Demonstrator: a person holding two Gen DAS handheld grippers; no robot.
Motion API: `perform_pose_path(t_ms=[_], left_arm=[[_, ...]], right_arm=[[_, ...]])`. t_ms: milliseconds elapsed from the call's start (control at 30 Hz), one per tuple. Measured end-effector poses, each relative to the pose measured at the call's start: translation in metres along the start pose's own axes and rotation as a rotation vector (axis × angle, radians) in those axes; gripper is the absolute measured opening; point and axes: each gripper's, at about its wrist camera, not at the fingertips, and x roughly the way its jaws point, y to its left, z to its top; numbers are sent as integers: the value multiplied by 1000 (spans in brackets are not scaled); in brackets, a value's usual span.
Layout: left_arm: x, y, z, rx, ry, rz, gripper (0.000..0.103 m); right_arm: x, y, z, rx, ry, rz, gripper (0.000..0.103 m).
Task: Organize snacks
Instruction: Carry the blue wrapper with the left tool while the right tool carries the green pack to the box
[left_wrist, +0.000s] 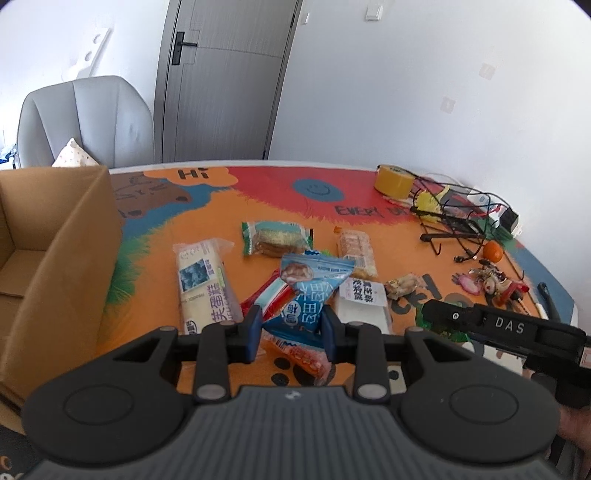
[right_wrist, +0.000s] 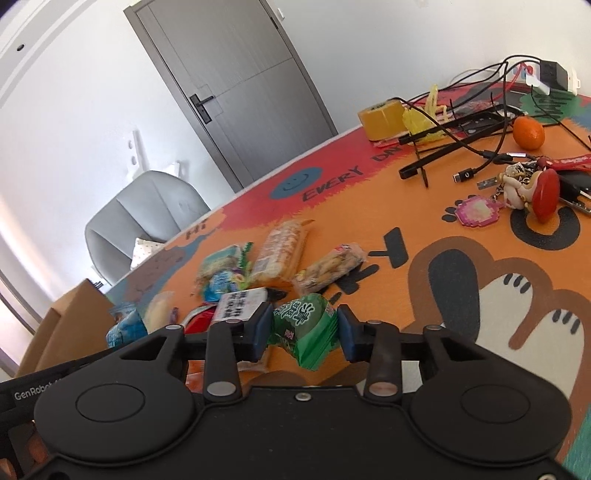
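Note:
My left gripper (left_wrist: 291, 332) is shut on a blue triangular snack packet (left_wrist: 308, 291), held above the pile of snacks on the colourful table mat (left_wrist: 207, 229). My right gripper (right_wrist: 302, 332) is shut on a green snack packet (right_wrist: 306, 332). It also shows at the right of the left wrist view (left_wrist: 498, 328). On the mat lie a long white cake packet (left_wrist: 203, 284), a green-edged biscuit packet (left_wrist: 275, 238), an orange cracker packet (left_wrist: 356, 251), a white box (left_wrist: 364, 302), a red packet (left_wrist: 273, 295) and a nut bar (right_wrist: 328, 269).
An open cardboard box (left_wrist: 55, 258) stands at the left table edge. At the far right lie a yellow tape roll (left_wrist: 393, 181), cables and a black stand (left_wrist: 454, 221), an orange (left_wrist: 493, 252) and keychains (right_wrist: 517, 192). A grey chair (left_wrist: 85, 122) and door (left_wrist: 225, 81) stand behind.

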Motion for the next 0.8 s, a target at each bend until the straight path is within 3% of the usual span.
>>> perform_pose_path(t_ms=[400,800], left_arm=[[-43,12,7,-16,-69,-8,32],[-86,44,10,-50,-127,36,32]], right_arm=[[-29,37,0,-42,-39,37,39],[-36,87,-7,-116,-50,92,39]])
